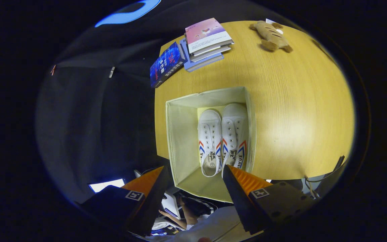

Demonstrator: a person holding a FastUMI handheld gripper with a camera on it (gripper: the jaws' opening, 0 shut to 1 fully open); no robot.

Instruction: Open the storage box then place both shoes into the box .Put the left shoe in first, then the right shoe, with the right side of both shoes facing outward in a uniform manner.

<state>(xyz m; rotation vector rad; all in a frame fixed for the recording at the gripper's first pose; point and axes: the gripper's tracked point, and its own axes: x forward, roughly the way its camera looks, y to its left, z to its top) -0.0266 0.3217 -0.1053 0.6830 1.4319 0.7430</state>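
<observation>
An open cream fabric storage box (183,134) stands on the near left part of a round wooden table (291,111). Two white canvas shoes with red and blue side stripes lie side by side inside it, toes pointing away from me: one shoe (209,141) on the left, the other shoe (234,134) on the right against the box's right wall. My gripper (193,171) hovers above the box's near edge, open, with nothing between its fingers. The shoes lie just beyond the fingertips.
A stack of books (207,42) and a dark blue book (166,64) rest at the table's far left edge. A brown plush toy (271,36) lies at the far side. A person's arm (180,220) shows below, between the fingers. Cables (317,183) hang at the right.
</observation>
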